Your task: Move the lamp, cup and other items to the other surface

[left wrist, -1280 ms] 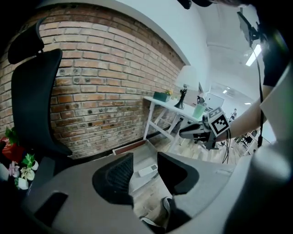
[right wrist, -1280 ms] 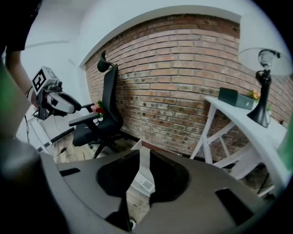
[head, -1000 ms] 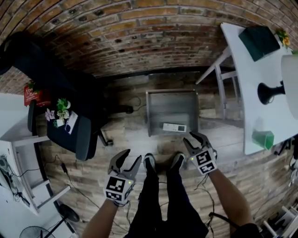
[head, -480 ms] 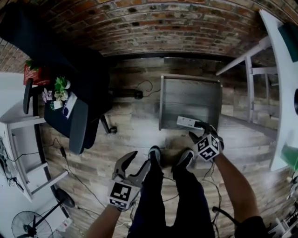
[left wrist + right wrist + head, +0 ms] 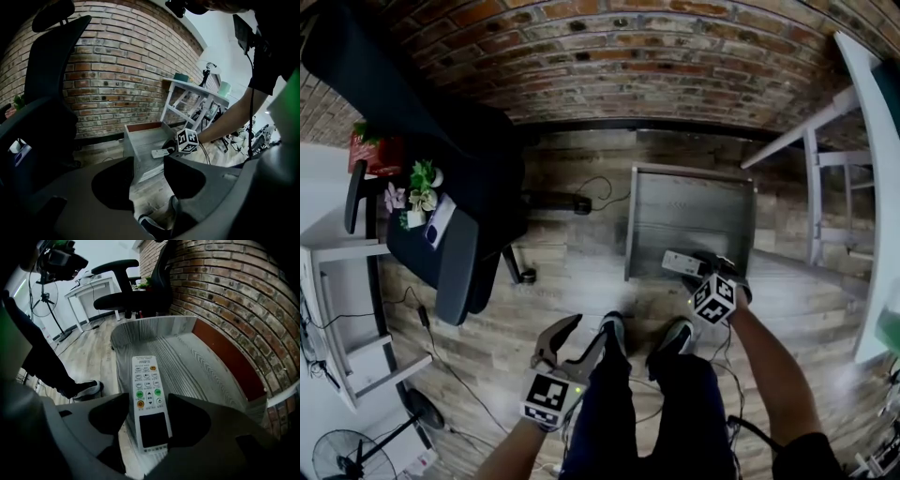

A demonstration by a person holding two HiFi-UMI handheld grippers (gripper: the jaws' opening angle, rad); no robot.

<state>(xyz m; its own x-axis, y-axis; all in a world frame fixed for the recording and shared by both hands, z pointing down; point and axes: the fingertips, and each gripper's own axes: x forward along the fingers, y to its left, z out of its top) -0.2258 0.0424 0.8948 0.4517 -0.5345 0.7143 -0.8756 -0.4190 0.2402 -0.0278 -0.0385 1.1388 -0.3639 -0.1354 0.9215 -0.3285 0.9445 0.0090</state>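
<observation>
A white remote point(image 5: 149, 394) with a dark screen lies on the near part of a grey low tray point(image 5: 197, 362) on the floor. My right gripper point(image 5: 149, 423) points steeply down over it. Its jaws have just been opening and now stand wide on either side of the remote's screen end, without pressing on it. In the head view the right gripper point(image 5: 707, 264) is at the remote point(image 5: 679, 262) on the tray's point(image 5: 689, 211) front edge. My left gripper point(image 5: 577, 339) hangs open and empty by the person's left leg. A green cup point(image 5: 891, 328) shows at the right edge.
A black office chair point(image 5: 450, 187) with a small plant point(image 5: 420, 192) on its seat stands to the left. A white desk point(image 5: 870, 141) stands at the right and another point(image 5: 319, 216) at the left. A brick wall runs behind the tray. Cables cross the wooden floor.
Both grippers have come down. The right one dropped to the remote on the tray, rolled, and spread its jaws around it. The view swung, so the lamp on the right desk left the picture.
</observation>
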